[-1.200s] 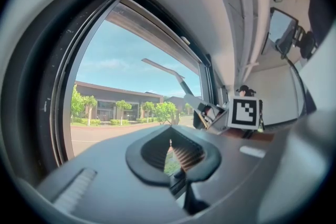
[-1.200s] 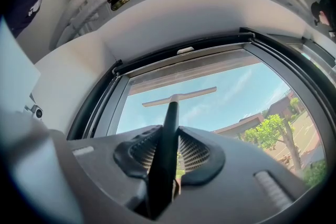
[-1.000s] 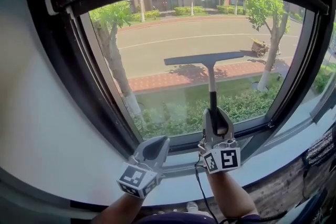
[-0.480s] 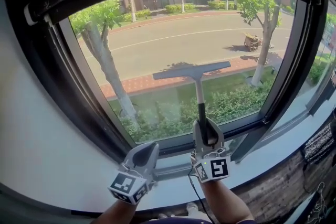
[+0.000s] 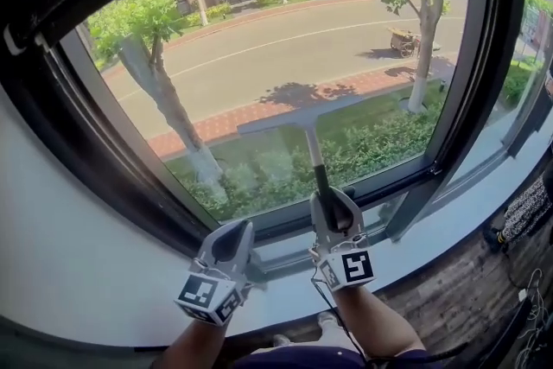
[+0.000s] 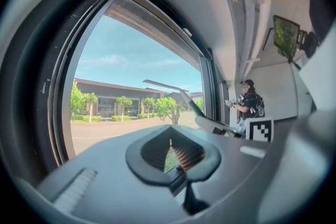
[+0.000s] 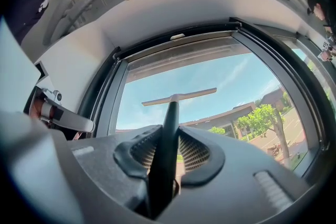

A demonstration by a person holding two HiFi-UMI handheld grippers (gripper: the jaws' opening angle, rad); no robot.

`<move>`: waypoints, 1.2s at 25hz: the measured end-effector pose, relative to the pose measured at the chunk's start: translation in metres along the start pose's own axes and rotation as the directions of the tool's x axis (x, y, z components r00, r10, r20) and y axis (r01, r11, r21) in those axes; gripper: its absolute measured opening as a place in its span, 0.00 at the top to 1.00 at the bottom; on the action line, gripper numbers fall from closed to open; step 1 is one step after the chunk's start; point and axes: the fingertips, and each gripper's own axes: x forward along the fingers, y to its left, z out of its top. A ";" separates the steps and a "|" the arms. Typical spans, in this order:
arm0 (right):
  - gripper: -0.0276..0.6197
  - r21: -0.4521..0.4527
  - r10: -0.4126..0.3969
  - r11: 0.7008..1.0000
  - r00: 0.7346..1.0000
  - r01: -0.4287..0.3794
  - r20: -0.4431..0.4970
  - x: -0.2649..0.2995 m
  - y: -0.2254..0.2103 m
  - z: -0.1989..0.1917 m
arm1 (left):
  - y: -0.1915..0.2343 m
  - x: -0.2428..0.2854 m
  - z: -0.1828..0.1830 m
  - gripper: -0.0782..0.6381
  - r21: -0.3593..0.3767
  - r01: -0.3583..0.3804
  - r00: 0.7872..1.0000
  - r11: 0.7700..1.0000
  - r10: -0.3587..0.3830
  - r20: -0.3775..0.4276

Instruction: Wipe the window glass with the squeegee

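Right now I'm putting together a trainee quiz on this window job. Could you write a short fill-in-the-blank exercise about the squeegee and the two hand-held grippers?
1. The right hand-held gripper is shut on the ____ of the squeegee.
2. The left hand-held gripper holds ____.
3. The squeegee's top end is a crosswise ____, up at the window glass.

Missing words: handle; nothing; blade.

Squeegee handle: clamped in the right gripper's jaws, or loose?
Clamped. In the right gripper view the squeegee handle runs between the jaws of the right gripper, with a ribbed pad against each side of it.
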 end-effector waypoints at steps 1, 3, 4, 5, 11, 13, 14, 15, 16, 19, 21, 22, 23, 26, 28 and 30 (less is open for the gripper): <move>0.80 0.000 -0.004 1.000 1.000 0.004 -0.006 -0.002 -0.001 -0.003 | -0.004 0.002 0.000 0.88 -0.006 0.009 1.000 1.000 -0.009 -0.007; 0.80 0.000 -0.003 1.000 1.000 0.003 -0.010 -0.004 -0.001 -0.008 | -0.007 0.003 -0.001 0.88 -0.005 0.017 1.000 1.000 -0.017 -0.019; 0.80 0.000 0.005 1.000 1.000 -0.005 -0.010 -0.003 0.001 -0.010 | -0.004 0.000 -0.004 0.88 0.006 0.009 1.000 1.000 -0.009 -0.022; 0.80 -0.002 0.015 1.000 1.000 -0.015 -0.011 -0.003 0.004 -0.011 | -0.001 -0.004 -0.006 0.88 0.011 -0.003 1.000 1.000 0.003 -0.022; 0.80 0.008 -0.021 1.000 0.998 0.022 -0.061 -0.020 0.004 -0.025 | -0.001 -0.005 -0.010 0.88 -0.009 0.017 0.999 1.000 -0.017 -0.028; 0.80 0.013 -0.028 0.999 0.996 0.029 -0.081 -0.026 0.003 -0.033 | -0.003 -0.004 -0.012 0.88 -0.001 0.024 0.999 1.000 -0.024 -0.028; 0.80 0.015 -0.030 0.999 0.995 0.032 -0.092 -0.030 0.004 -0.037 | -0.004 -0.004 -0.012 0.88 0.003 0.028 0.999 1.000 -0.028 -0.029; 0.80 0.018 -0.032 0.999 0.994 0.034 -0.104 -0.033 0.005 -0.040 | -0.005 -0.005 -0.011 0.88 0.004 0.033 0.999 0.999 -0.032 -0.030; 0.80 0.021 -0.034 0.999 0.993 0.037 -0.116 -0.036 0.006 -0.043 | -0.007 -0.006 -0.010 0.88 0.005 0.037 0.999 0.999 -0.036 -0.031; 0.80 0.034 -0.032 0.999 0.989 0.037 -0.143 -0.045 0.005 -0.053 | -0.012 -0.006 -0.013 0.88 -0.001 0.039 0.998 0.999 -0.039 -0.040; 0.80 0.044 -0.026 0.998 0.989 0.033 -0.148 -0.047 0.005 -0.061 | -0.012 -0.003 -0.020 0.88 0.001 0.039 0.998 0.999 -0.039 -0.049; 0.80 0.047 -0.024 0.998 0.989 0.031 -0.149 -0.048 0.005 -0.065 | -0.012 -0.002 -0.023 0.88 0.001 0.039 0.998 0.999 -0.039 -0.053; 0.80 0.050 -0.023 0.998 0.988 0.031 -0.150 -0.049 0.005 -0.067 | -0.013 -0.002 -0.025 0.88 0.000 0.040 0.998 0.999 -0.040 -0.057; 0.80 0.059 -0.022 0.998 0.988 0.032 -0.153 -0.054 0.009 -0.066 | -0.016 -0.005 -0.025 0.88 -0.015 0.044 0.997 0.999 -0.045 -0.061; 0.80 0.058 -0.020 0.998 0.987 0.030 -0.161 -0.057 0.013 -0.066 | -0.014 -0.010 -0.022 0.88 -0.026 0.039 0.997 0.999 -0.041 -0.059; 0.80 0.057 -0.021 0.998 0.984 0.031 -0.174 -0.062 0.017 -0.071 | -0.011 -0.014 -0.022 0.88 -0.033 0.032 0.997 0.999 -0.034 -0.064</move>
